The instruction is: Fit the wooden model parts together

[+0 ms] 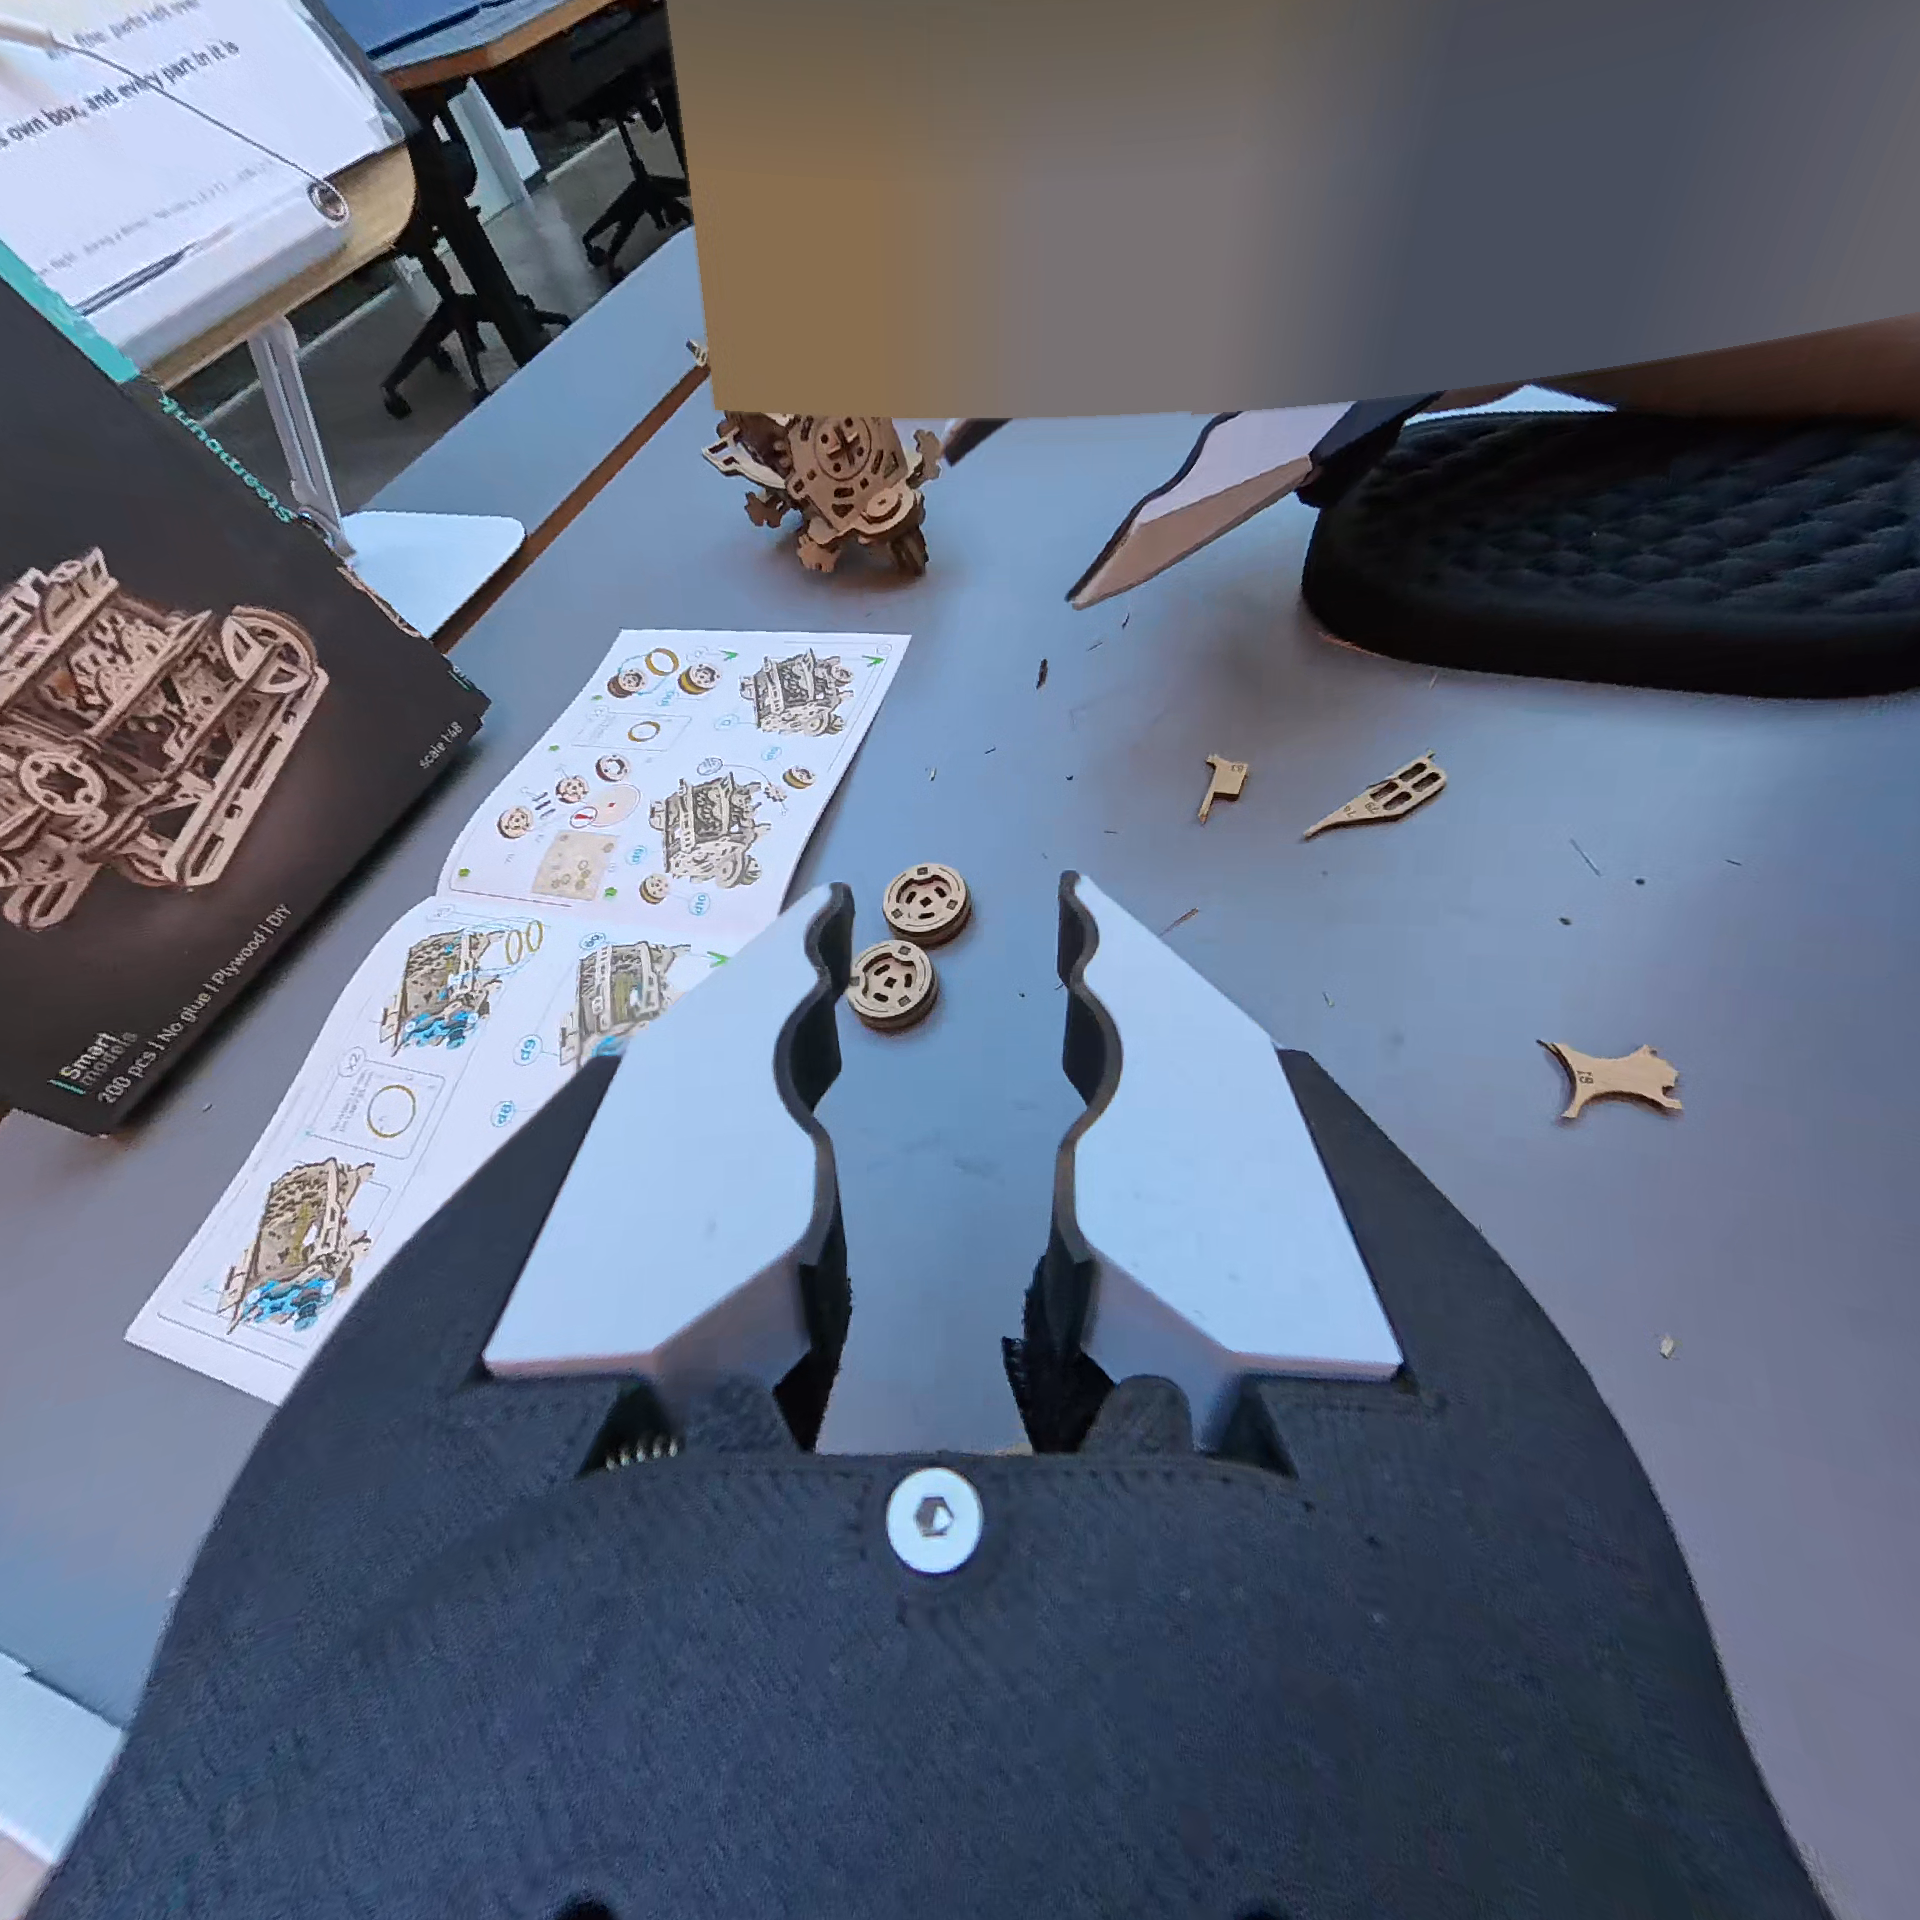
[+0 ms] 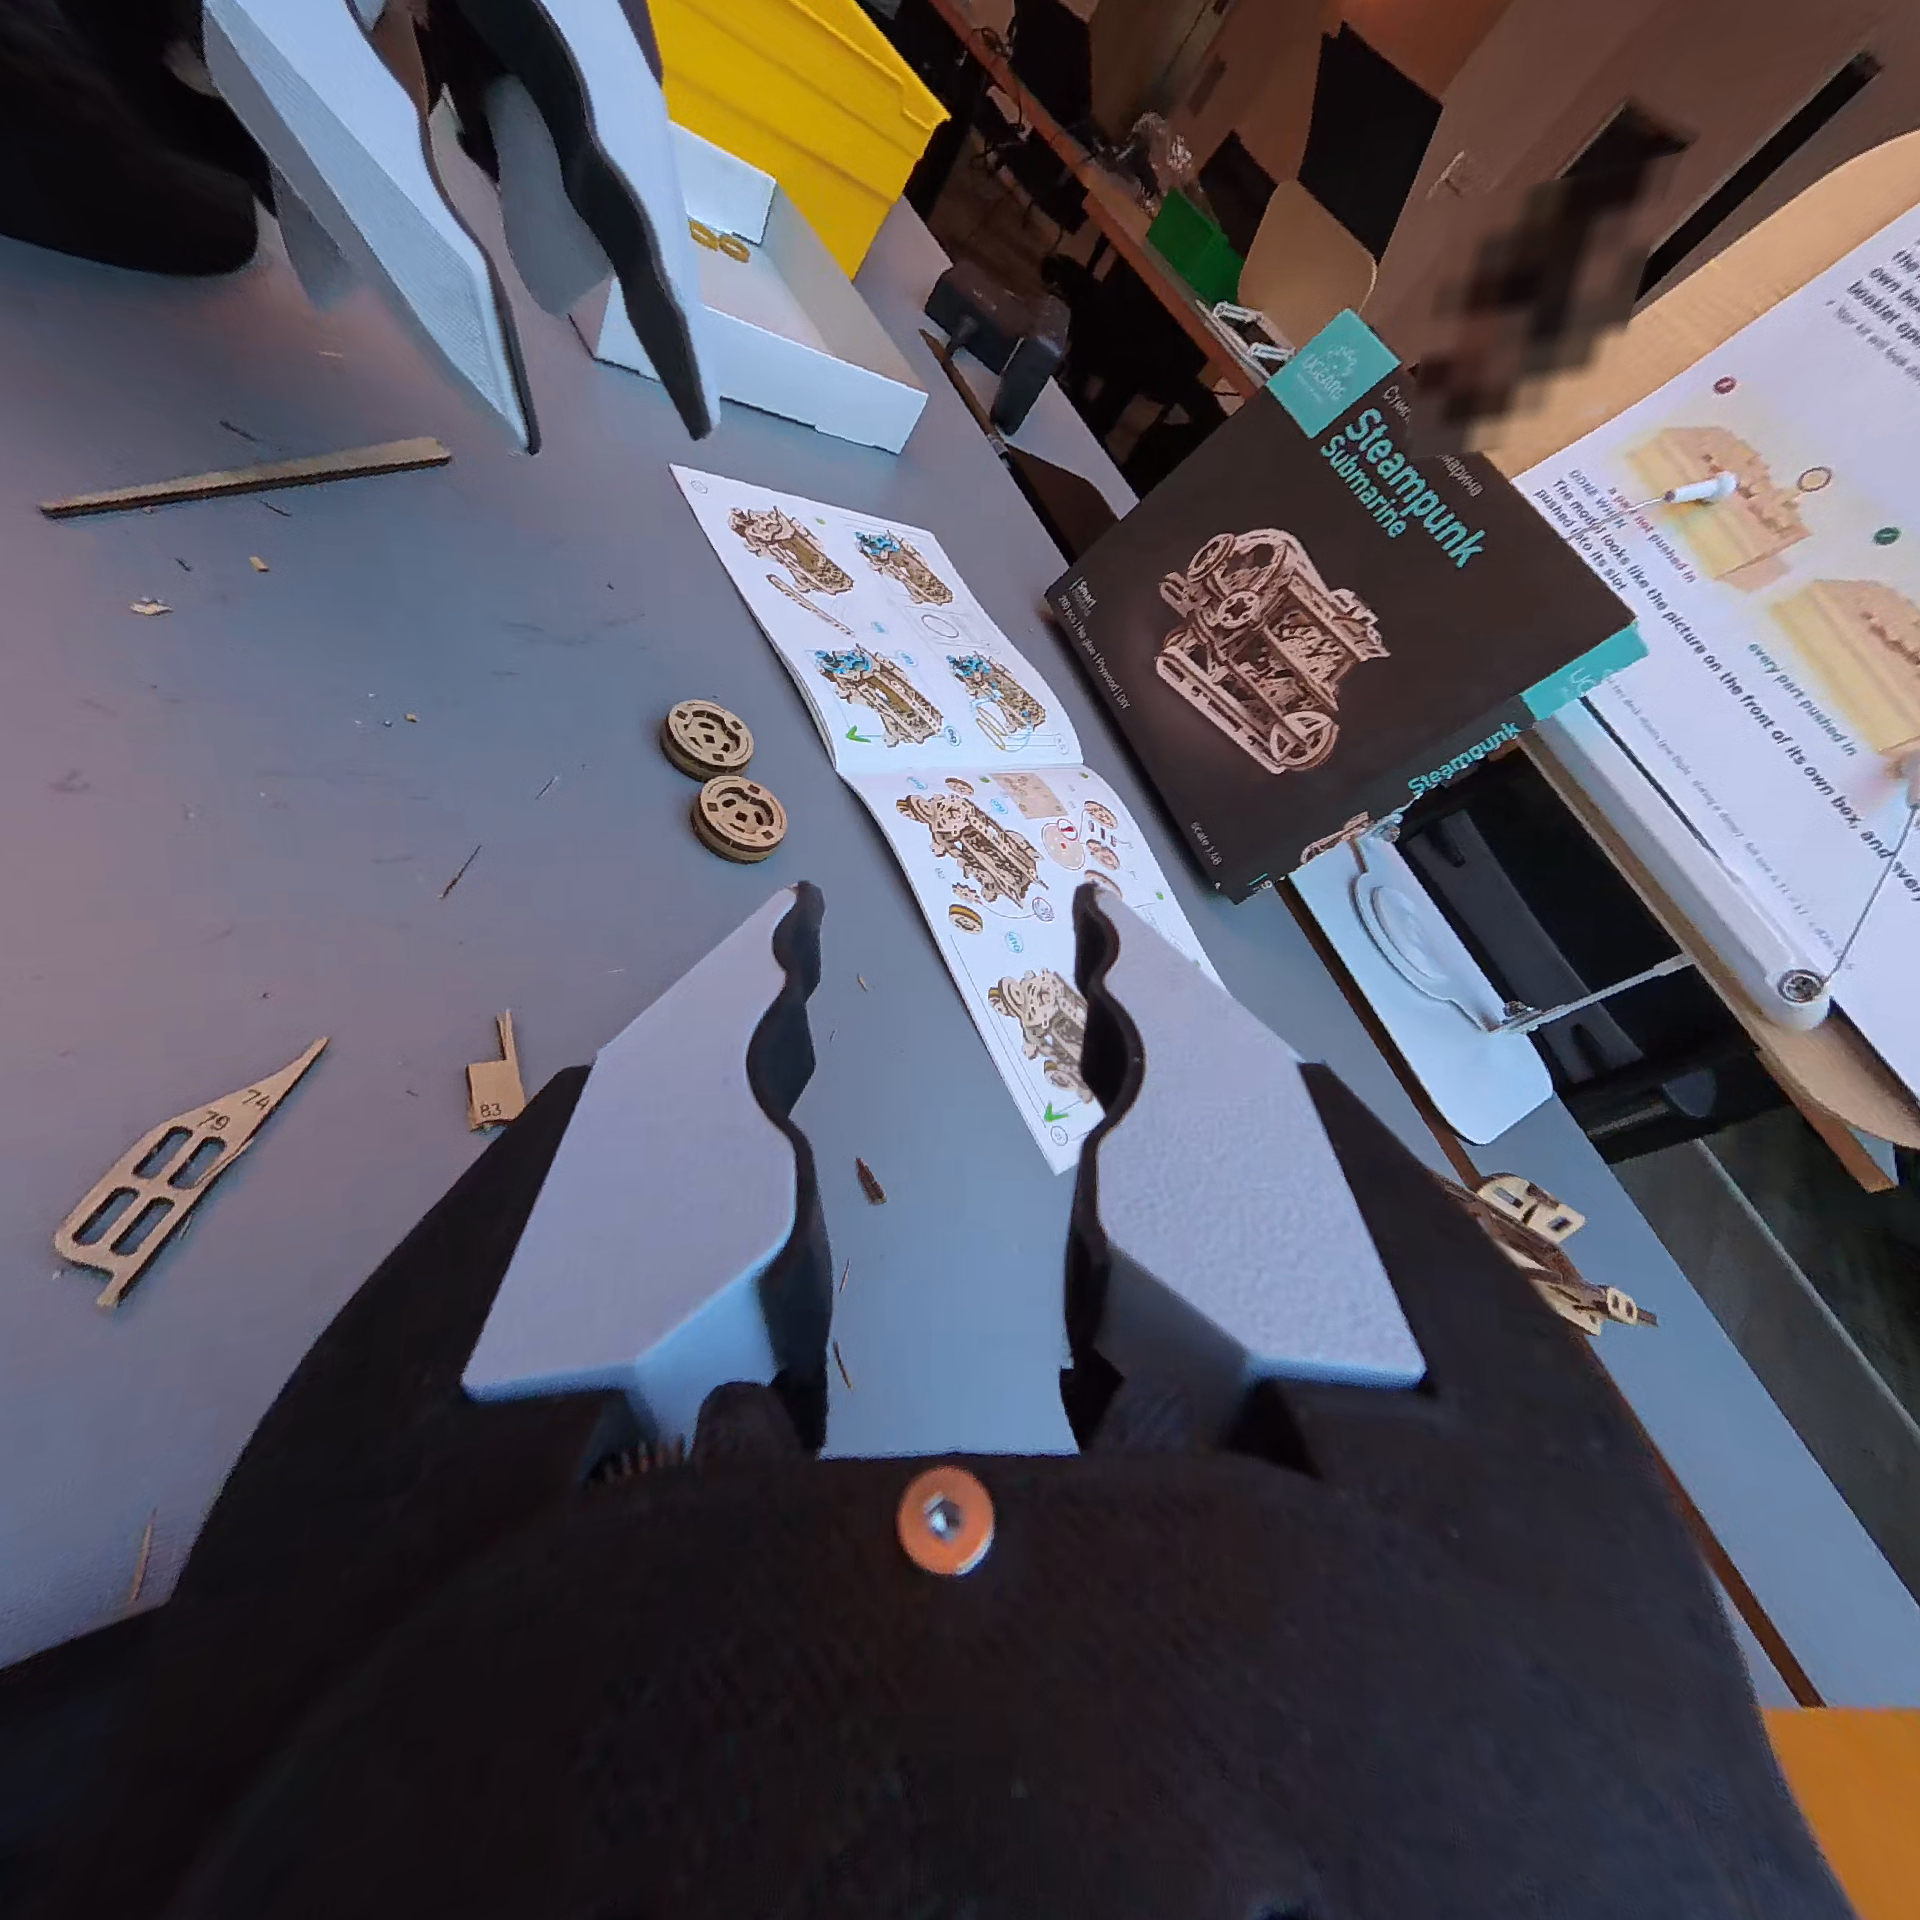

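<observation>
Left wrist view shows the left tool [image 1: 948,914] spread wide and empty, held low over the grey bench [image 1: 1351,1039]. Two small wooden discs [image 1: 909,945] lie flat on the bench just beyond its tips, side by side and nearly touching; the nearer one sits just beside the inner edge of the left-hand finger. In the right wrist view the right tool [image 2: 940,914] is also spread and holds nothing, and the same discs [image 2: 722,764] lie a little ahead and to the left of its tips. An open instruction booklet [image 1: 582,935] lies just left of the discs, with the dark kit box [image 1: 156,727] propped beyond it. A partly built wooden model [image 1: 831,488] stands farther back on the bench. Offcuts [image 1: 1377,795] and splinters are scattered to the right.

The discs look like thin layered plywood with cut-out slots, so they are probably very light, stiff and easy to snap if squeezed across the openwork. Lying flat, they offer little height to catch; the safest hold is likely across the outer rim, fingers coming down on opposite edges, with gentle pressure. They may skate on the smooth bench. Being so close together, one could be nudged while the other is taken.
</observation>
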A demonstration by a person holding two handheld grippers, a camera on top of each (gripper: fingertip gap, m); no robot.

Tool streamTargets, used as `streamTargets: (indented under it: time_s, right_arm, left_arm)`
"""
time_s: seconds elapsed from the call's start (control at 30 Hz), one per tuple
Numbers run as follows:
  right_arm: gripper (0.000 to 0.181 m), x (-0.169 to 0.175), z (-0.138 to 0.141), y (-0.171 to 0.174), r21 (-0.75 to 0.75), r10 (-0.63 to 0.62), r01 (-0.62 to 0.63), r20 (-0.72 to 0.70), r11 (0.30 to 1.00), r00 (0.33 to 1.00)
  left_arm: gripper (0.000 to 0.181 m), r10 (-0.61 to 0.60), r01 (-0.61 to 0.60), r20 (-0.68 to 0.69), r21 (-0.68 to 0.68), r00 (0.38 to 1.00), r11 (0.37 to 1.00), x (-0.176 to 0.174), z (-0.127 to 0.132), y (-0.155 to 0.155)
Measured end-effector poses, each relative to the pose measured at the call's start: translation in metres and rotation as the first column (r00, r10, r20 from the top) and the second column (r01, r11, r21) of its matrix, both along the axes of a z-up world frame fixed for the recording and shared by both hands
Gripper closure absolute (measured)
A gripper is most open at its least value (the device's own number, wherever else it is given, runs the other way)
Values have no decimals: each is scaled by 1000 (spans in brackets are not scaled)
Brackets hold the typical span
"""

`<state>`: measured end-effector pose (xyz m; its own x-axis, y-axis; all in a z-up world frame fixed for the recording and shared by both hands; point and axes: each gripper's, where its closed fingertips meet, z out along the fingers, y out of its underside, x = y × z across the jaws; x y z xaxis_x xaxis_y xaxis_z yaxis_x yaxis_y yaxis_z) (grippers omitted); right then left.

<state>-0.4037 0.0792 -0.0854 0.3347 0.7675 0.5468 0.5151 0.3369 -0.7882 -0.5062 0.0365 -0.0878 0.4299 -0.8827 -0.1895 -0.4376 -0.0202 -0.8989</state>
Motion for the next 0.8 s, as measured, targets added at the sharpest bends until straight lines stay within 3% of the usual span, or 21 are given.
streamTargets:
  time_s: [0.07,0.2,0.43,0.6,0.7,0.8]
  right_arm:
    - [133,-1,0,-2,-1,19,-19,-10,1000,1000]
    - [141,-6,-12,-13,-141,66,-64,7,988,998]
    - [143,-8,-7,-16,-41,64,-63,34,997,997]
    - [137,-2,4,-9,50,-20,19,30,999,999]
    - [137,-8,7,-18,-13,1,-1,-7,1000,1000]
    - [137,-12,7,-24,-28,22,-23,-34,999,999]
  left_arm:
    - [141,11,-11,23,-36,1000,999,-2,-2,3]
    - [138,5,-3,34,-66,999,998,-1,-7,4]
    - [139,-28,28,-9,-54,1000,998,6,-14,-1]
    - [140,-4,4,11,-22,1000,1000,2,-3,2]
    - [141,71,-71,-8,17,997,997,-14,9,10]
    - [140,275,-275,14,74,961,959,-62,40,24]
